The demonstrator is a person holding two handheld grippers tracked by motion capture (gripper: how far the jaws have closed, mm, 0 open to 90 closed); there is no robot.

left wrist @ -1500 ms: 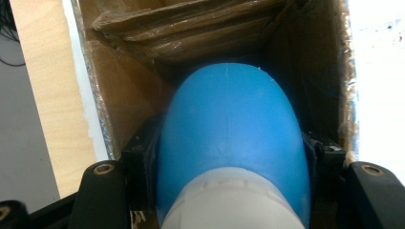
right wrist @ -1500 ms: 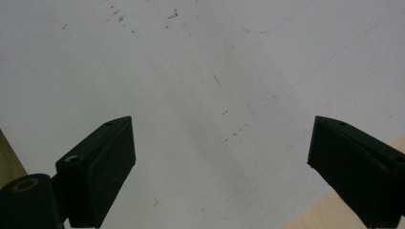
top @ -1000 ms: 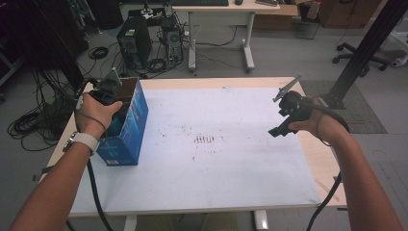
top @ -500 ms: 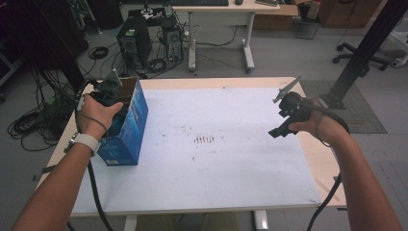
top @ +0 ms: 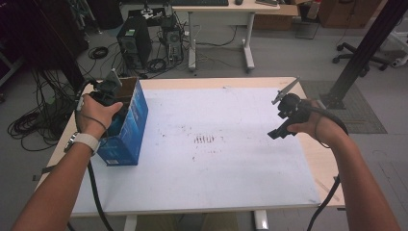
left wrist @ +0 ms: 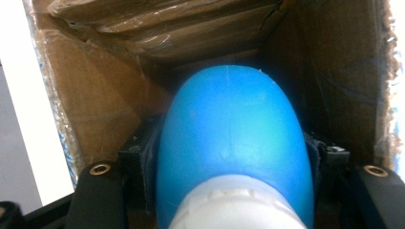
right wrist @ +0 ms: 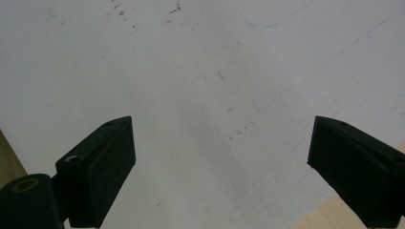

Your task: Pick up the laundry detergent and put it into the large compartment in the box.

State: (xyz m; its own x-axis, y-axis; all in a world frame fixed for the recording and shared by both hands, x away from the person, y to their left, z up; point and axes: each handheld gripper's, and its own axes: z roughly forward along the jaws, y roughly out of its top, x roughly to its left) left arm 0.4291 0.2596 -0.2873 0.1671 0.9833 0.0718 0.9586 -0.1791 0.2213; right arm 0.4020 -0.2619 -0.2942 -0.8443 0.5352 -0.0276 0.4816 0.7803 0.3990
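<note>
- My left gripper (left wrist: 229, 191) has its jaws closed against the two sides of a blue bottle (left wrist: 231, 143), white cap toward me, rounded base pointing down into the box; the grip looks snug, with the pads pressed flush on the plastic.
- My right gripper (right wrist: 219, 167) is spread wide with nothing between the jaws, hanging over the bare white table (right wrist: 205, 71) near its wooden edge.
- Around the bottle I see brown cardboard walls on every side, so I judge it is inside the open top of the blue box (top: 130, 130), not yet resting on the bottom as far as I can tell.
- From the high view the box stands upright at the table's left edge, my left hand (top: 96, 113) over its opening, my right hand (top: 308, 122) well apart at the far right.
- To do this well I would lower straight down, keep the bottle centred between the walls so it does not scrape the flaps, and let go only once it feels seated.
- The risk I see is the light box tipping or sliding off the edge if I push sideways.
</note>
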